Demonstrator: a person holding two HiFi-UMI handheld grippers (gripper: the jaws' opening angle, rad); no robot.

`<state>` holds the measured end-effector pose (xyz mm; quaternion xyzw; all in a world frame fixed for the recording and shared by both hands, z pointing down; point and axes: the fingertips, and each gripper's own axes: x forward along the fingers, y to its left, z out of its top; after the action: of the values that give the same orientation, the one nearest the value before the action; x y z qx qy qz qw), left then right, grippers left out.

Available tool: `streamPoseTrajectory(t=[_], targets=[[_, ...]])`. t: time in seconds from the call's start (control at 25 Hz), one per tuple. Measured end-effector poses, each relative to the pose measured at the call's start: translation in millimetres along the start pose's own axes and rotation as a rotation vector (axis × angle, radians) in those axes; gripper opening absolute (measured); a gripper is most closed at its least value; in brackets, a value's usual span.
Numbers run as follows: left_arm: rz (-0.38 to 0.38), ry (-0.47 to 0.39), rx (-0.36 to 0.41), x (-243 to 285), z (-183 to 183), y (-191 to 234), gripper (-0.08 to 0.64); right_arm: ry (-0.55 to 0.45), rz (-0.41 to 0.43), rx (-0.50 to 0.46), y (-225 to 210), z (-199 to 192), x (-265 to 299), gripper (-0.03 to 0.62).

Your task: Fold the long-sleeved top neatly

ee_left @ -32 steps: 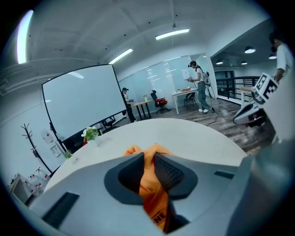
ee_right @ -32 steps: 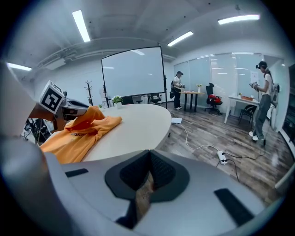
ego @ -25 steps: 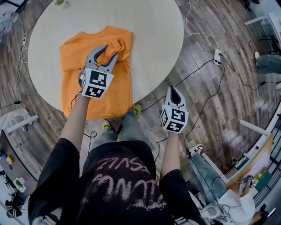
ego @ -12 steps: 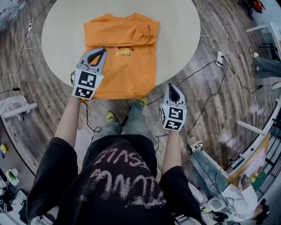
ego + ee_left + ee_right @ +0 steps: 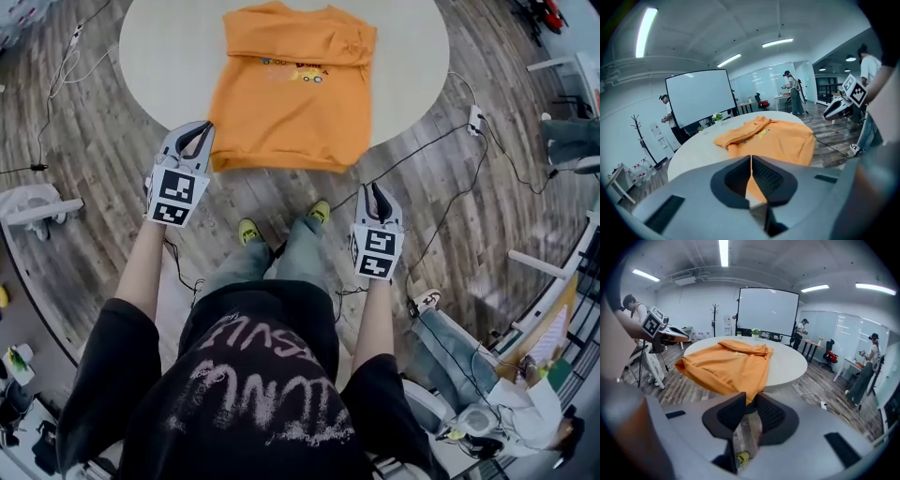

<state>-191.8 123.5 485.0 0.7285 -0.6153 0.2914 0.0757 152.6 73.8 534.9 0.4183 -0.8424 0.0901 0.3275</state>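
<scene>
The long-sleeved top point(image 5: 295, 94) is laid at the desk's point(image 5: 169, 47) near edge, hem overhanging. The left claw point(image 5: 199, 131) is pressed together, empty; the right claw point(image 5: 375, 190), also empty, has just been opening. If the hem is tugged, the top may be dragged off.

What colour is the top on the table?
Orange top, small multicoloured chest print; head view shows it best.

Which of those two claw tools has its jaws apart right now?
The right gripper: its jaws have just been opening, and a gap shows between them with nothing held. The left gripper is shut, its jaws pressed together and empty.
</scene>
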Motion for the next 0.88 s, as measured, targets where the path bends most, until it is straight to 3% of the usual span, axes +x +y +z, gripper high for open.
streamPoseTrajectory(t=[0.08, 0.2, 0.36, 0.52, 0.68, 0.76, 0.88], targets=[[-0.012, 0.026, -0.005, -12, -19, -12, 0.036, 0.026, 0.02, -0.004, 11, -12, 0, 0.108], [-0.056, 0.079, -0.003, -22, -46, -36, 0.134, 0.07, 0.052, -0.019, 23, -32, 8, 0.153], [-0.074, 0.156, 0.073, -13, -78, -64, 0.229, 0.103, 0.093, -0.049, 34, -51, 37, 0.199], [0.015, 0.186, 0.163, 2, -99, -75, 0.229, 0.076, 0.091, -0.043, 31, -68, 74, 0.218], [0.157, 0.149, 0.17, 10, -103, -62, 0.172, -0.012, 0.109, -0.072, 32, -64, 105, 0.212], [0.215, 0.144, 0.171, 4, -105, -59, 0.113, -0.056, 0.12, -0.096, 34, -62, 109, 0.175], [0.28, 0.15, 0.179, -1, -106, -59, 0.086, -0.118, 0.113, -0.119, 27, -57, 109, 0.091]])
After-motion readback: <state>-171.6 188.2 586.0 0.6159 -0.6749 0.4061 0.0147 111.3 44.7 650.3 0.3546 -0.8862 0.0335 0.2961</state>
